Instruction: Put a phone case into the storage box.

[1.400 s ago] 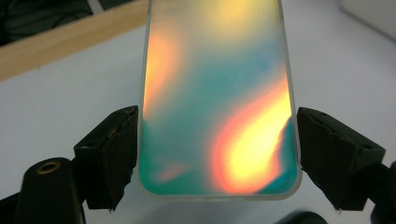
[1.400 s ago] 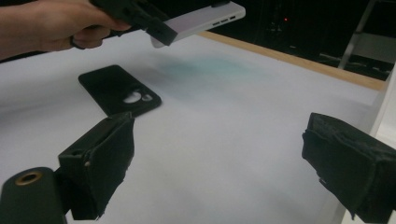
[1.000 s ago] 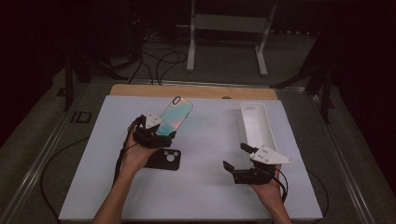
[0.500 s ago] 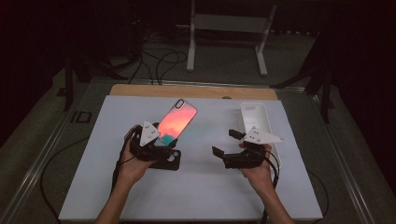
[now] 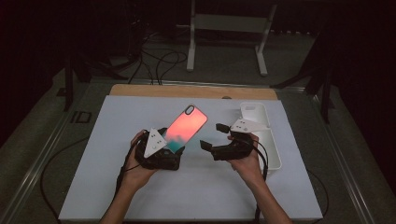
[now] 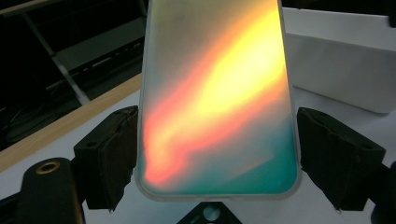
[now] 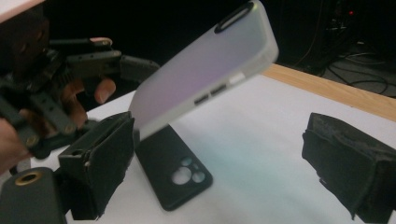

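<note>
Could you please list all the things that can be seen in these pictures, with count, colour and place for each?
phone in frosted case: one, red-orange to teal, raised and tilted between the left gripper's jaws
black phone case: one, black, flat on the mat under the raised phone
white tray: one, white, right side of the mat
mat: one, pale white, covering the table
table: one, wooden edge at the far side
left gripper: one, black, closed on the phone's lower end
right gripper: one, black, jaws open beside the phone

From my remote station, I find no readable text, brand, number or sign in these views. The phone case [image 5: 186,127] toward 12 o'clock of the left gripper [image 5: 159,151] bears colour only, no lettering.
</note>
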`<state>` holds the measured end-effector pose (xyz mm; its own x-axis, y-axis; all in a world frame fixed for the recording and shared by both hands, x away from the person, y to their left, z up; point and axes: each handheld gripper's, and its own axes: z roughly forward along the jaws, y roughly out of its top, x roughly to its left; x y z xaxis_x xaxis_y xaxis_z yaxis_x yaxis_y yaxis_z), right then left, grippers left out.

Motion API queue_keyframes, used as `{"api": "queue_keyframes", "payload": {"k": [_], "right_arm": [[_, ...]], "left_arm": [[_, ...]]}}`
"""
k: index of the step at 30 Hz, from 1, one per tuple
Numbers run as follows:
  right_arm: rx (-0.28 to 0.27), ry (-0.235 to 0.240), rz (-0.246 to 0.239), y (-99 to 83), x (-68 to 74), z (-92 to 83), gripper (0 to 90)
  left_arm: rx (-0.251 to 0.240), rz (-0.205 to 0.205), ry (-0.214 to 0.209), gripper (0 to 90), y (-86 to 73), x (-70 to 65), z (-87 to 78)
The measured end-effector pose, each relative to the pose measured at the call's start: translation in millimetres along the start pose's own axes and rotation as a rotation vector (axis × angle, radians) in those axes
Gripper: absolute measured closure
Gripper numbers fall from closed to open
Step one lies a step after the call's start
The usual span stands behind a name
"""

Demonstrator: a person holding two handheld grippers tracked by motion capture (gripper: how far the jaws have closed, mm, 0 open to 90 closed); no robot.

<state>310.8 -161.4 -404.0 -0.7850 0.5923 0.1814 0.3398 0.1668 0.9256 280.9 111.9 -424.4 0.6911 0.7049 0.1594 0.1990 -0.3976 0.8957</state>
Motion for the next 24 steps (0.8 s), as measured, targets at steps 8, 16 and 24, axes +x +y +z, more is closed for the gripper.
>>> {"api": "queue_keyframes", "payload": {"k": [8,16,24], "right_arm": [[0.02,0.019,0.023,7.1,0.6,10.9,9.4],[0.033,0.061,0.084,11.1,3.9,18.7,34.4],[0.039,0.111,0.167,14.9,3.3,21.7,68.4]], "left_arm": [[-0.022,0.015,-0.043,17.0,1.7,-7.8,-0.2],[-0.043,0.04,-0.056,16.9,4.3,-18.1,-0.6],[-0.014,0.056,-0.041,17.0,1.7,-20.5,4.3]]}}
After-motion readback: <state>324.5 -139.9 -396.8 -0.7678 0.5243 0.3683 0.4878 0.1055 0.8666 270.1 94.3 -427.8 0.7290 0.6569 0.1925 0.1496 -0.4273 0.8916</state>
